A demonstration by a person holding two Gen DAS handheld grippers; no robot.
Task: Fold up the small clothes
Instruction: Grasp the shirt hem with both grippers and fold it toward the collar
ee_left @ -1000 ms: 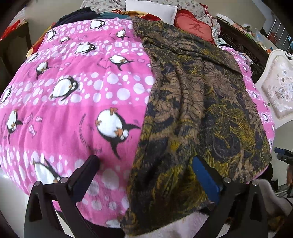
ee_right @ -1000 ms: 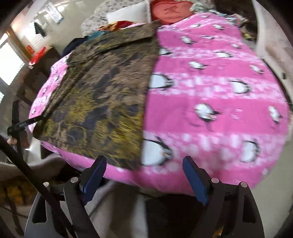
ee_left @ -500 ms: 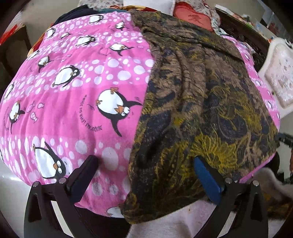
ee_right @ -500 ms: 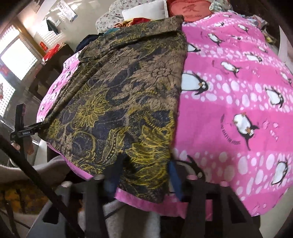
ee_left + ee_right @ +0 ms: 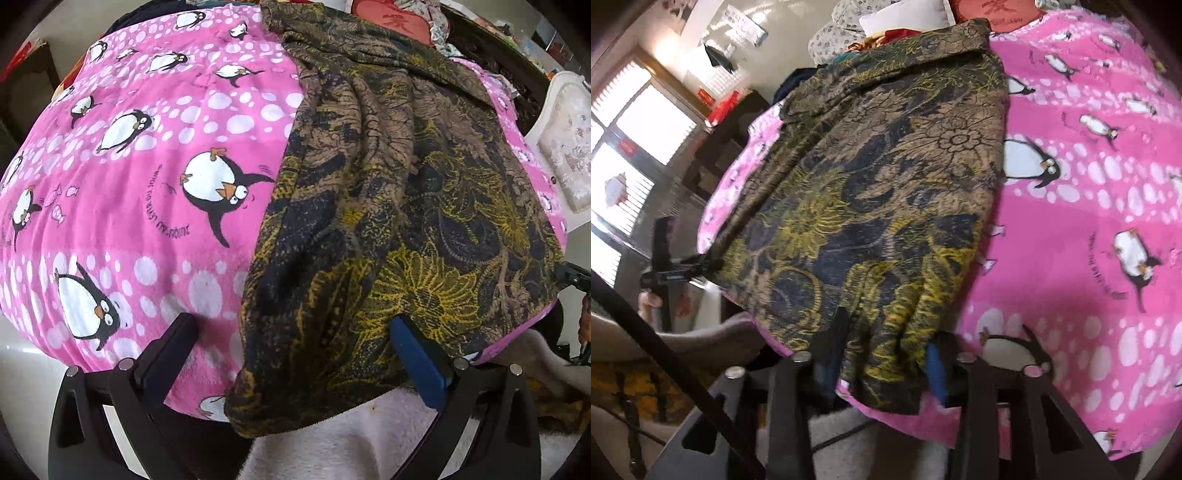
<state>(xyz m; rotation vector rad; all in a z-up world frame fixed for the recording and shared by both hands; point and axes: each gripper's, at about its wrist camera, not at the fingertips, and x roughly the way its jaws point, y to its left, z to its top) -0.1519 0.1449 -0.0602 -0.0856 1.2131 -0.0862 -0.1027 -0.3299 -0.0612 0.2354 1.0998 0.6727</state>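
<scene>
- Two tongs at the near hem of one garment [image 5: 388,206]: left tongs [image 5: 295,339] spread wide, gripping nothing.
- Right tongs [image 5: 882,354] opening, bunched hem between the pads.
- Brown-and-black cloth with yellow flowers, flat on pink penguin blanket [image 5: 147,184].
- Red cushion [image 5: 399,22] beyond; bright window [image 5: 635,122] far left.

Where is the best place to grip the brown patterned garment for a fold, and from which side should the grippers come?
Probably the near hem of the brown patterned garment, at its two corners, coming from the near edge of the pink penguin blanket: there the hem overhangs. The left gripper straddles one corner, open. The right gripper has bunched hem between its opening jaws.
</scene>
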